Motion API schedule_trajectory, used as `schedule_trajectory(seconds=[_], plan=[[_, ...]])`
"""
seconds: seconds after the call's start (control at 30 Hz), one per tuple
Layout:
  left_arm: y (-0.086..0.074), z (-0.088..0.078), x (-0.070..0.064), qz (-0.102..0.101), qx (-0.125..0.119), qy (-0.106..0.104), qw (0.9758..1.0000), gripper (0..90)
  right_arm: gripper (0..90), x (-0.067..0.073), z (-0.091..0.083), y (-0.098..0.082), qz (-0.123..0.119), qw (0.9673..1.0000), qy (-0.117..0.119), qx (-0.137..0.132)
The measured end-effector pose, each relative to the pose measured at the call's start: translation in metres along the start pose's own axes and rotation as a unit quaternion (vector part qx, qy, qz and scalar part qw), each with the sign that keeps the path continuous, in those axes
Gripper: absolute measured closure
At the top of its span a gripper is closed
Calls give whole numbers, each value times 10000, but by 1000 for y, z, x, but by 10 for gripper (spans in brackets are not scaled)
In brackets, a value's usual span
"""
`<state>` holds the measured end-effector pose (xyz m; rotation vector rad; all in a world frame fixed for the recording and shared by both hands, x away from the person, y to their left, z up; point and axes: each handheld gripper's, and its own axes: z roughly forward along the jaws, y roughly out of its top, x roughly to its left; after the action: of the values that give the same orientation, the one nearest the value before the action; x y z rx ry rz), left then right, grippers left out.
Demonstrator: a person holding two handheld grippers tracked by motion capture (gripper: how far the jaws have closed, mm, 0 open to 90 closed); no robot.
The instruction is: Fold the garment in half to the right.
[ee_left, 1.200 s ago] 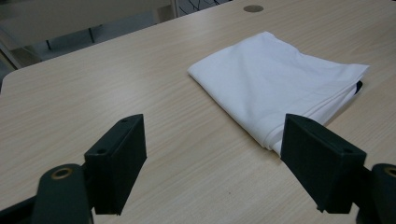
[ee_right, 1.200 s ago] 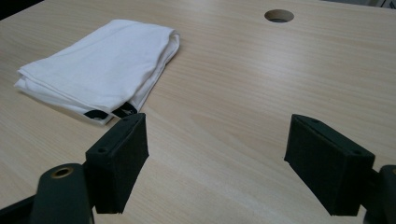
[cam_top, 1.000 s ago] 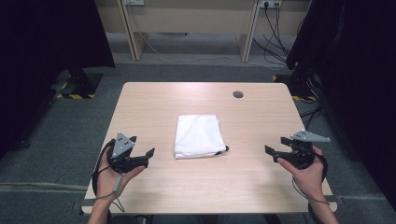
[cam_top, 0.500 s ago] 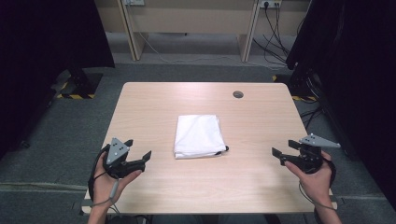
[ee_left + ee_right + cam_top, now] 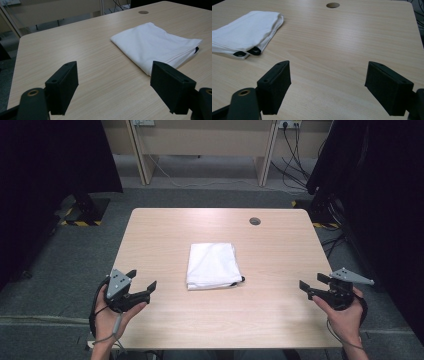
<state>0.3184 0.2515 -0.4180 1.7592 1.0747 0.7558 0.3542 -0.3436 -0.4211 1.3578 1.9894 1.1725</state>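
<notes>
High view — plain white folded cloth (image 5: 212,265), unlettered, between spread grippers.

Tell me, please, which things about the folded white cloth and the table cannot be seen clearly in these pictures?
- White cloth: what garment or linen it is; the folds hide it in the high view.
- Dark trim at its corner: too small to identify in the right gripper view.
- Cloth's underside: hidden against the table.
- Round hole: its depth is too small to see.
</notes>
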Motion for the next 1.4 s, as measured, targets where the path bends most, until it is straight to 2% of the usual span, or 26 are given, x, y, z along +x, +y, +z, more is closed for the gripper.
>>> schedule_trajectory(seconds=[0.13,0.43,0.63,1.07,1.4], plan=[[-7,3,4,-108,18,42,9999,220,206,-4,1,-5,17,10000,-66,-4],[-18,10,6,-137,135,95,9998,220,205,-13,5,-17,63,9997,-233,29],[-21,12,8,-152,182,127,9996,220,204,-17,8,-25,137,9996,-257,71],[-26,18,10,-216,196,139,9995,220,202,-22,12,-30,139,9992,-341,124],[-37,26,8,-283,212,121,9993,220,201,-23,20,-38,95,9989,-423,189]])
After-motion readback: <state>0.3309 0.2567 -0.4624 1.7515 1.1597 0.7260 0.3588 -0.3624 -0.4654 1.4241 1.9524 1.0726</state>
